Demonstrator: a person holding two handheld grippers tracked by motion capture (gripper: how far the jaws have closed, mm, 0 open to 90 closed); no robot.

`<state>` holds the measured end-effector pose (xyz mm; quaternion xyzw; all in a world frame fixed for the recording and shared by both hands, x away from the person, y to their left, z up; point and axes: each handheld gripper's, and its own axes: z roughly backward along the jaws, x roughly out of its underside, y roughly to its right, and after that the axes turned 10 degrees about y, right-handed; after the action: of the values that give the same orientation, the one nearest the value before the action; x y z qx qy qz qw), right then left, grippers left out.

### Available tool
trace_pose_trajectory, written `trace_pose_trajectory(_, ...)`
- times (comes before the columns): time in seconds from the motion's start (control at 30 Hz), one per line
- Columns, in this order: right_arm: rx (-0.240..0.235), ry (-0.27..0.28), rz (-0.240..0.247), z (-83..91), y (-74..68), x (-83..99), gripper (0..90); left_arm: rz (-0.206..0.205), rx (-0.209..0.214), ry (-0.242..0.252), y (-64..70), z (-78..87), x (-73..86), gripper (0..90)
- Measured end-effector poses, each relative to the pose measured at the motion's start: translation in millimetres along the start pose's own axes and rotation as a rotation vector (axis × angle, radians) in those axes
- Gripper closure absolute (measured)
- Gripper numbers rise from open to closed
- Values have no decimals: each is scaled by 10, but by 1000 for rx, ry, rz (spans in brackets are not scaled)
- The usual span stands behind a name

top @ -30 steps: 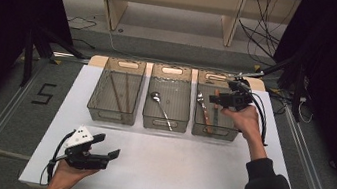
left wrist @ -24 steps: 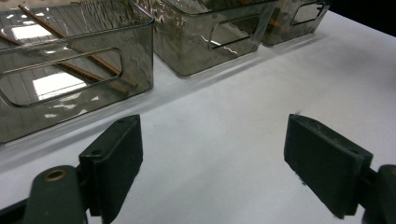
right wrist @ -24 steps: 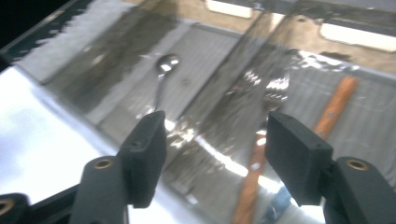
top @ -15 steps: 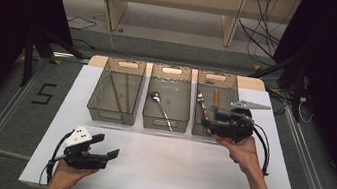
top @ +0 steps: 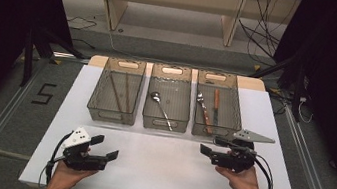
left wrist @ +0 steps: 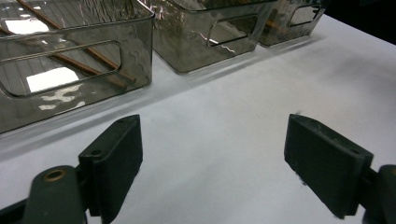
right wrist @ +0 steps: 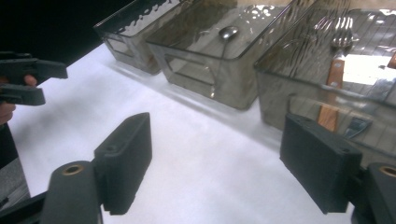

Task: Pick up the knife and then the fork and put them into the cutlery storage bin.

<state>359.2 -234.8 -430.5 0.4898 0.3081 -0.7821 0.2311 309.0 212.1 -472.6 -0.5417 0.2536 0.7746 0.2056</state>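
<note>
Your right gripper point(top: 209, 148) hovers low over the white table point(top: 159, 174) at about 4 o'clock from the table's middle, just in front of the right bin point(top: 218, 104). Its jaws are spread wide with nothing between them; in the right gripper view point(right wrist: 215, 158) bare table shows through the gap. They point toward 9 o'clock, across the table toward your other hand.

The right bin stands at 1 o'clock from the middle, and it holds a fork point(top: 203, 111) and a brown-handled knife point(top: 216, 104) lying side by side, lengthwise. In the right gripper view the fork point(right wrist: 337, 51) shows through the clear wall, at 1 o'clock from the jaws and close to the right jaw.

Your left gripper point(top: 104, 148) sits at 8 o'clock near the front edge, held in your left hand point(top: 66, 175). Its jaws are also wide apart and empty, and in the left gripper view point(left wrist: 212, 161) plain white table lies between them. They point toward 3 o'clock.

The middle bin point(top: 168, 97) at 12 o'clock holds one spoon point(top: 162, 108), bowl toward the far side. The left bin point(top: 116, 89) at 11 o'clock holds two chopsticks point(top: 119, 92), lying lengthwise and a little apart. The three bins stand in a row, near one another, well apart from your left gripper.
</note>
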Motion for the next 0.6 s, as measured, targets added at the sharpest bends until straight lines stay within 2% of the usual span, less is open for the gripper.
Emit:
trace_pose_trajectory(0.27,-27,55,13,116,-110,194,240,10,7,-6,-4,-10,7,188)
trace_pose_trajectory(0.6,-18,43,6,166,-138,391,218,24,8,-4,-22,-13,10,185)
